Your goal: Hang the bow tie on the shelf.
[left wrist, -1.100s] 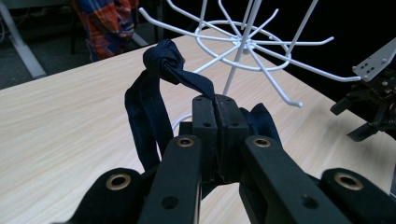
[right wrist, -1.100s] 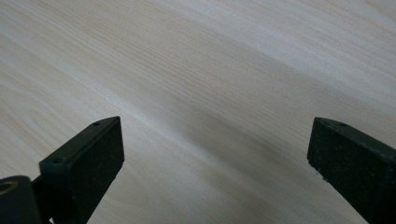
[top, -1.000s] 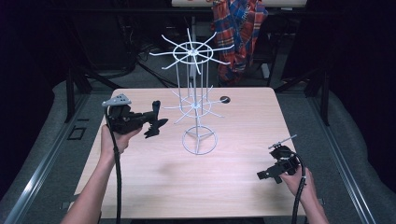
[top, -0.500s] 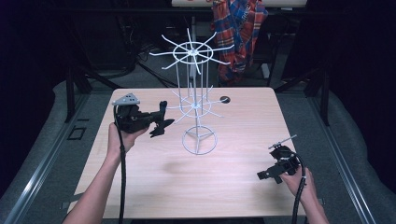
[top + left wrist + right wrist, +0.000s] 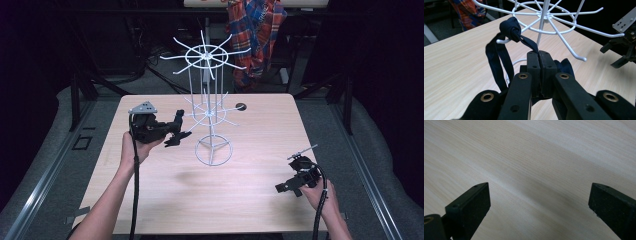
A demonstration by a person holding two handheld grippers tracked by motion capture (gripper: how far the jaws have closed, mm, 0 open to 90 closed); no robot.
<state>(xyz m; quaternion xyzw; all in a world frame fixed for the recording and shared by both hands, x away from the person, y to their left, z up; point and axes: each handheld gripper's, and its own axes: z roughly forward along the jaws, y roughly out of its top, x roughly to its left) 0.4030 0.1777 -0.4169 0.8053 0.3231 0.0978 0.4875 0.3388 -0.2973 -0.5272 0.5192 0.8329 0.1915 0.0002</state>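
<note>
A white wire rack (image 5: 209, 107) stands near the middle of the pale wooden desk (image 5: 250, 200), with a ring base, a thin upright post and two tiers of hooked spokes, one low and one at the top. The left gripper (image 5: 176, 131) is held up off the desk just to the left of the rack, level with the lower tier. Its jaws are pressed together on a dark navy strap (image 5: 499, 62). In the left gripper view the strap runs from the closed jaws up to a knotted bunch (image 5: 510, 28) that sits on one of the lower spokes, close to the hooked end, and a loop of the same fabric hangs down beside it. More of the dark fabric shows behind the jaws.

The right gripper (image 5: 287, 186) sits low near the front right of the desk, well apart from the rack, held by the person's right hand (image 5: 314, 192). Its jaws are spread wide with bare wood between them. A small dark round object (image 5: 241, 106) lies on the desk behind the rack. A plaid cloth (image 5: 257, 35) hangs beyond the far edge.
</note>
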